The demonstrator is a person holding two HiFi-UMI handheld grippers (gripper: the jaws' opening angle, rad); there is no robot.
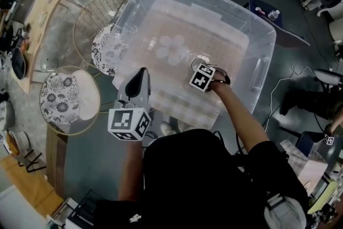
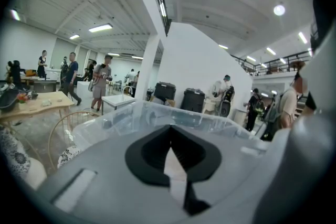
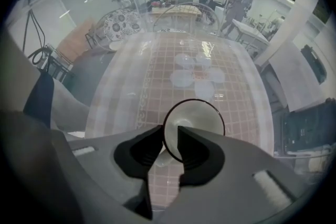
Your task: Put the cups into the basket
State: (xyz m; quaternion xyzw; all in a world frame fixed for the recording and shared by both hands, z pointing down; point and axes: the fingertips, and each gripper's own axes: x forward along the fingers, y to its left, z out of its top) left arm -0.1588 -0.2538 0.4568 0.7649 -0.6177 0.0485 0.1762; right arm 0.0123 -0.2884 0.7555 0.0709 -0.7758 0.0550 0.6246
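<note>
The fingers (image 3: 144, 150) of the right gripper (image 3: 168, 139) stood spread and pointed almost straight down into the clear plastic bin (image 1: 257, 27). The near wall of one clear cup (image 3: 195, 119) with a dark rim passed between them. One finger was outside this wall and the other was over the open mouth. A small gap showed on each side, so the pads did not seem to press on the wall.

The cup was upright with its mouth up, low inside the bin and towards the near side. I could not tell whether it rested fully on the bin floor.

It looked like thin disposable plastic, so in my judgement it would be very light, smooth and easy to squeeze out of shape. The rim wall seemed the right place to hold it, one finger inside and one outside, with only a gentle pinch. Being so light, it might tip over or cling to a pad.

Deeper in the bin, apart from this cup, the other cups (image 3: 194, 73) stood in a small group.

The left gripper (image 2: 169, 128) had its fingers pressed together on nothing. It waited just outside the bin's near left corner.
</note>
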